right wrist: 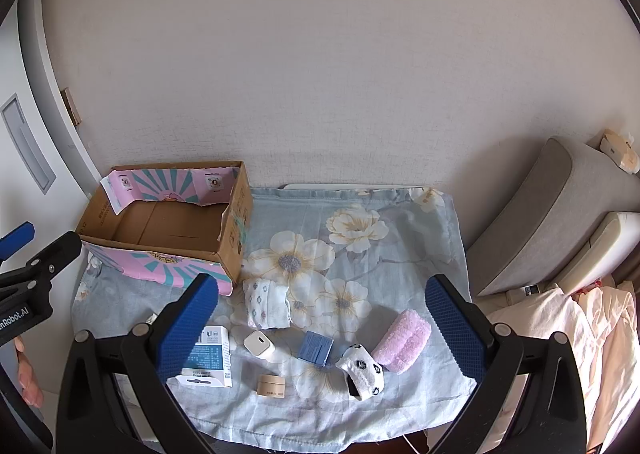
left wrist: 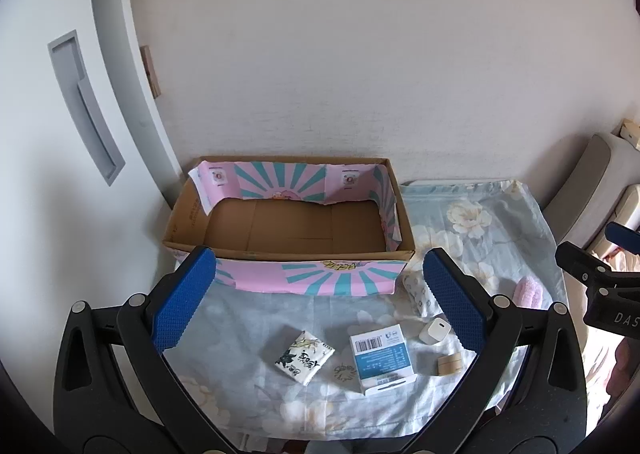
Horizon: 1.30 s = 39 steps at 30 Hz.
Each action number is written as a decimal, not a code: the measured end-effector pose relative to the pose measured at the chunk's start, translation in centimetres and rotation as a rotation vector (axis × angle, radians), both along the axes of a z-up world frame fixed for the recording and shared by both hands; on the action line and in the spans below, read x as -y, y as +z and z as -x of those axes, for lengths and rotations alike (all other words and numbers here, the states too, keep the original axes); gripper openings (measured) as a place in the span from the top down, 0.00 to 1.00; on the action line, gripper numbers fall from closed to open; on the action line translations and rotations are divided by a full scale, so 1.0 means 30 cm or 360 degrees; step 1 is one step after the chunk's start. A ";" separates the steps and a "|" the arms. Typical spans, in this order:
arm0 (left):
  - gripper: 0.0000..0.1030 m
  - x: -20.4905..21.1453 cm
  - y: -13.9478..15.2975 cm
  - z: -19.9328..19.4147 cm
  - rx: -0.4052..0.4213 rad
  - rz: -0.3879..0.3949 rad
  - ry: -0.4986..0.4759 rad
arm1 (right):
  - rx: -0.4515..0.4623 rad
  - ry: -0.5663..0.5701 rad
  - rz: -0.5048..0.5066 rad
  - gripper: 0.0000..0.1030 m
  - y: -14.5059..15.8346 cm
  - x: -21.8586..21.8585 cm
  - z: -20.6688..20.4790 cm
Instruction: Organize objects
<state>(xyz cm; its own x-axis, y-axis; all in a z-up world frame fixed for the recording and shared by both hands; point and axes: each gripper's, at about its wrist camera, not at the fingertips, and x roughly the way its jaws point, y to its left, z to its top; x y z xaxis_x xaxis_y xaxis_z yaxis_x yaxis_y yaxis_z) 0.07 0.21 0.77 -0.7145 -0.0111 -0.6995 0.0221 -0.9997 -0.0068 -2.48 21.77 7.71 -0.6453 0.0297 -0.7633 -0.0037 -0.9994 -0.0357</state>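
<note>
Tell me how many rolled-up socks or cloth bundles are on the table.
3: a floral white roll just right of the cardboard box, a pink fuzzy roll farther right, and a white patterned sock touching it. None seem hidden.

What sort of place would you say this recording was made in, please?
Probably a bedroom at home: a floral bedsheet serves as table cover, rolled socks lie on it, and rumpled bedding sits beside a padded grey headboard.
</note>
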 end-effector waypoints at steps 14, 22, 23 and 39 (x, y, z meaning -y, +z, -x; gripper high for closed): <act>0.00 0.009 -0.003 -0.011 0.0021 -0.0003 0.0011 | -0.0009 -0.0003 0.0036 0.00 0.006 0.004 -0.010; 0.00 0.008 -0.002 -0.014 0.0022 -0.0011 0.0010 | -0.0012 -0.0013 0.0002 0.00 0.013 0.003 -0.018; 0.00 0.009 -0.002 -0.014 0.0023 -0.0011 0.0006 | -0.0012 -0.0012 -0.0001 0.00 0.013 0.004 -0.018; 0.00 0.065 0.034 -0.003 -0.0009 -0.0016 -0.0129 | -0.0079 -0.0034 -0.0012 0.00 0.075 -0.056 -0.009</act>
<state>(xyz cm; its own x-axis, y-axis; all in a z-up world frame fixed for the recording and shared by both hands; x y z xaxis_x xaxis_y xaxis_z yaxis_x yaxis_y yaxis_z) 0.16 -1.74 1.78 -0.7167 0.0539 -0.6953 -0.0588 -0.9981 -0.0168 -2.22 23.46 9.95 -0.6814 0.0495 -0.7302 -0.0270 -0.9987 -0.0425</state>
